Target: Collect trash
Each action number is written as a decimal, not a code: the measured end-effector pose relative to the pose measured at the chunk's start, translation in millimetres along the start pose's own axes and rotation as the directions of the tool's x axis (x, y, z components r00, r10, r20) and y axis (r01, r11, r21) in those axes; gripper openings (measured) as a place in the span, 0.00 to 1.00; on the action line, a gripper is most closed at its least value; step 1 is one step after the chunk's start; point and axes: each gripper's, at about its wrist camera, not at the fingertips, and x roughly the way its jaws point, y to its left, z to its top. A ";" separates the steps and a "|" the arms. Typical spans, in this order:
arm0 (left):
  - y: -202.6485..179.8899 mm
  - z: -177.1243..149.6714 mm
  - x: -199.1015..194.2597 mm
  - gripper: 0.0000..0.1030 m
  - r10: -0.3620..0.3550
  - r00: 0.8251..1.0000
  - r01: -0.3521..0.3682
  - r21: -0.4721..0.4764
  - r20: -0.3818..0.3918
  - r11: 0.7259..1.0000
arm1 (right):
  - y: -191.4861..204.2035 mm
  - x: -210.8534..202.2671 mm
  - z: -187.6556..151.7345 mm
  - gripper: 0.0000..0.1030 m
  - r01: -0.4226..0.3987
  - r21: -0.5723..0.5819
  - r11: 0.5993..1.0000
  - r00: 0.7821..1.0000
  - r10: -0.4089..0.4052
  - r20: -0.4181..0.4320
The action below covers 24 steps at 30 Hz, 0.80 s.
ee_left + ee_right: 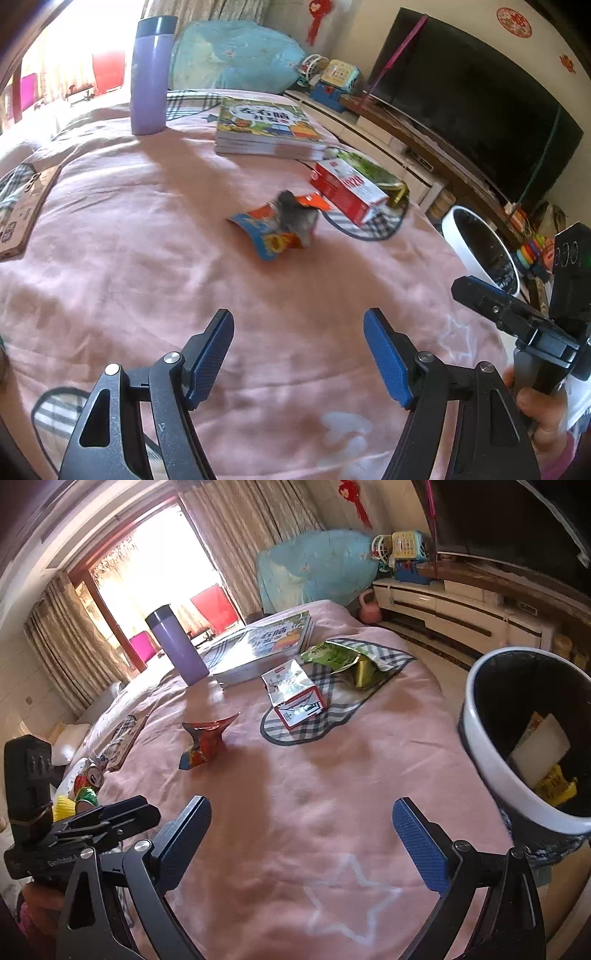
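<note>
A crumpled orange-and-blue snack wrapper (280, 227) lies on the pink bedspread (147, 258), ahead of my open, empty left gripper (298, 350). It also shows in the right wrist view (205, 744). A red-and-white carton (349, 190) (293, 696) lies beyond it, beside a green snack bag (380, 173) (343, 659). My right gripper (301, 840) is open and empty above the bedspread (332, 775). A white trash bin (524, 738) with a black liner stands at the bed's right edge and holds some trash. The bin also shows in the left wrist view (480, 247).
A purple flask (151, 75) (181, 646) and a stack of children's books (266, 127) (262, 646) stand on the far side of the bed. A TV (480, 110) and low cabinet (461, 609) are on the right. Cans (88, 782) lie at the left.
</note>
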 end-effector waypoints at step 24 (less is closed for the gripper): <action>9.8 53.6 90.9 0.63 0.042 0.999 -0.039 0.095 -0.032 0.995 | 18.7 88.5 66.3 0.88 0.035 -0.159 0.987 0.998 -0.042 -0.044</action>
